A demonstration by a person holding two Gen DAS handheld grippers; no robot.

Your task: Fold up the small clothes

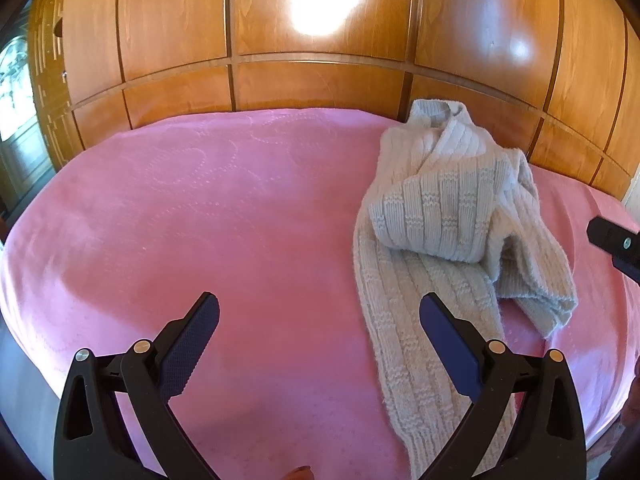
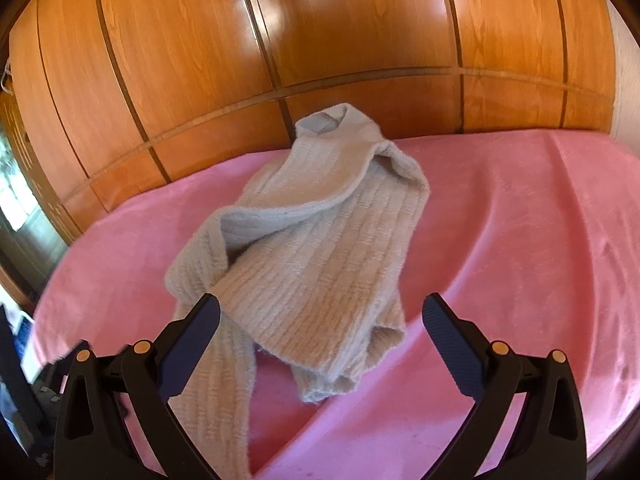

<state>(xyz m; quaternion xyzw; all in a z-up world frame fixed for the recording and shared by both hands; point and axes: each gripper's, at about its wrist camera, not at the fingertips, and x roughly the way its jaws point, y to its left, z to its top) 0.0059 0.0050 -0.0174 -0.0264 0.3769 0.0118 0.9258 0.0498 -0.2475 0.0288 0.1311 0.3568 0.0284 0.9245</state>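
Cream ribbed knitwear, a small sweater (image 1: 448,208), lies crumpled on a pink blanket (image 1: 200,208) that covers the work surface, with a glossy wooden panelled wall (image 1: 320,80) rising just behind the blanket's far edge. The sweater sits bunched toward the blanket's far side, its collar nearest the wall, and one long strip of it, possibly a sleeve, trails back toward me.

My left gripper (image 1: 320,316) hovers over bare blanket with its two fingers spread wide and nothing between them. The sweater lies to its right; the trailing strip runs under the right-hand finger (image 1: 448,344), though I cannot tell whether they touch.

My right gripper (image 2: 320,316) is also spread wide and holds nothing. In its view, which is slightly blurred, the sweater (image 2: 312,248) lies straight ahead, its near folded edge between the fingertips, and the strip passes beneath the left-hand finger (image 2: 192,344).

In the left view, a dark tip of the right gripper shows beyond the sweater, at the blanket's right edge.
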